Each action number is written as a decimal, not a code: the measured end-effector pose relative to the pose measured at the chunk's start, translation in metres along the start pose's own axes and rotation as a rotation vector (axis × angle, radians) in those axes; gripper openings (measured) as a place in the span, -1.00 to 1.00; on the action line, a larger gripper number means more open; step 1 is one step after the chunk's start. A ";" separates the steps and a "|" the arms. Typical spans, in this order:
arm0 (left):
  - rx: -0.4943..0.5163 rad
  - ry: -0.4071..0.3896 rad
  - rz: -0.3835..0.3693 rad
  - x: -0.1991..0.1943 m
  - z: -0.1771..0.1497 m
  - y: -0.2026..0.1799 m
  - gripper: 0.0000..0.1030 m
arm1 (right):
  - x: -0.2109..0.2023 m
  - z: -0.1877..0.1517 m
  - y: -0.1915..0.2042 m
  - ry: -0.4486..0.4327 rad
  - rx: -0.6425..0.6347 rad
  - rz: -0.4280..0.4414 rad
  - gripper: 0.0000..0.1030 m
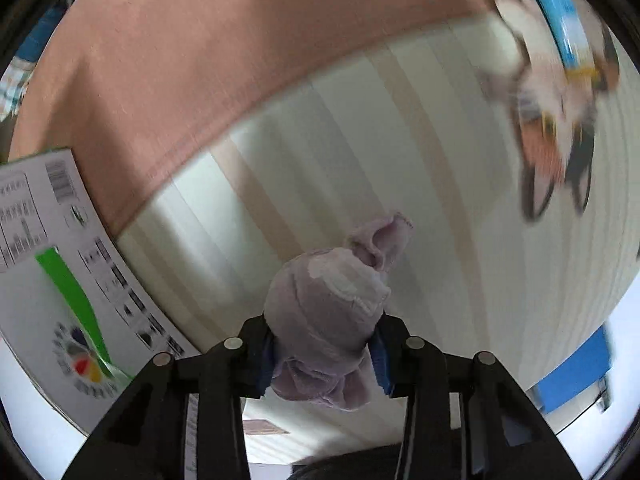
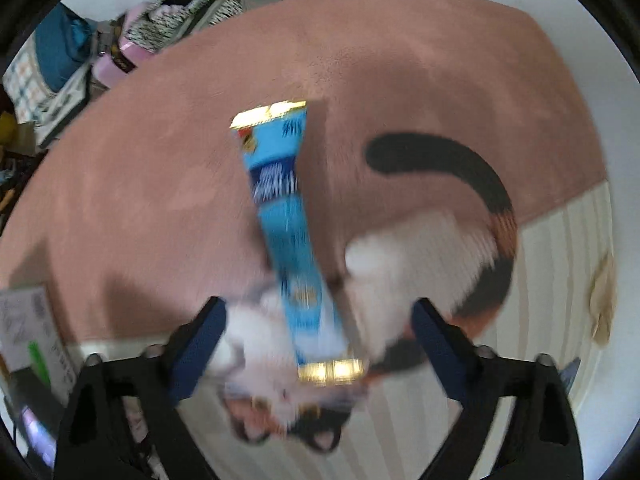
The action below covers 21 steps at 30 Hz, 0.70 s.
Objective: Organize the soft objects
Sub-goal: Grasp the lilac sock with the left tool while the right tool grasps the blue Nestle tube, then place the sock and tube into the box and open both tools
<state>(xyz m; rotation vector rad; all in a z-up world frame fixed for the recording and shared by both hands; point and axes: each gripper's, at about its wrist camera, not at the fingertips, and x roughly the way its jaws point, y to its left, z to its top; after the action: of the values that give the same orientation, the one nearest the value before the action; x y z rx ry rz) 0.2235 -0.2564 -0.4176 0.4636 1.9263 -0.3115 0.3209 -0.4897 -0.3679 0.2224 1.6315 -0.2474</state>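
pink blanket [image 2: 160, 208] covers most of the bed, cream striped sheet [image 1: 360, 160] beside it. on them: calico cat plush [image 2: 400, 280], blue packet [image 2: 288, 216] across it, white printed box [image 1: 60, 280] at the edge.

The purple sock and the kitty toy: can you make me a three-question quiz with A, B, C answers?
1. Where is the purple sock?
A. between the left gripper fingers
B. on the pink blanket
C. on the white box

2. What colour is the long box lying on the cat plush?
A. green
B. blue
C. red

3. How is the right gripper?
A. shut on the plush
B. shut on the box
C. open

Answers: 1 A, both pads squeeze it. 2 B, blue with gold ends. 3 C, its fingers stand wide apart, gripping nothing.
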 end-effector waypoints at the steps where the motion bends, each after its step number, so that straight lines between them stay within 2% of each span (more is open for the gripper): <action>1: -0.026 -0.010 -0.021 -0.003 0.004 0.004 -0.30 | 0.008 0.007 0.002 0.020 0.004 -0.006 0.53; 3: -0.058 -0.030 -0.036 -0.008 0.009 0.010 -0.30 | 0.020 0.016 0.004 0.057 0.018 -0.009 0.22; 5: -0.084 -0.055 -0.051 -0.013 0.010 0.016 -0.30 | 0.020 0.018 0.006 0.043 0.034 -0.011 -0.21; 6: -0.096 -0.064 -0.066 -0.016 0.009 0.018 -0.30 | 0.018 0.017 0.007 0.042 0.034 -0.012 -0.60; 10: -0.127 -0.129 -0.094 -0.033 -0.001 0.028 -0.30 | 0.012 0.003 0.018 0.065 0.015 0.001 -0.67; 13: -0.138 -0.184 -0.135 -0.052 -0.021 0.033 -0.30 | -0.013 -0.027 0.035 0.034 -0.020 0.051 -0.68; 18: -0.139 -0.298 -0.179 -0.087 -0.084 0.053 -0.30 | -0.066 -0.088 0.069 -0.032 -0.058 0.171 -0.68; 21: -0.166 -0.369 -0.211 -0.116 -0.121 0.085 -0.30 | -0.100 -0.131 0.105 -0.065 -0.086 0.236 -0.68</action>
<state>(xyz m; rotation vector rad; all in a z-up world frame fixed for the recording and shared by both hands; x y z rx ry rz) 0.2027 -0.1500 -0.2641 0.0828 1.6232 -0.3439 0.2337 -0.3506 -0.2617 0.3351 1.5324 -0.0042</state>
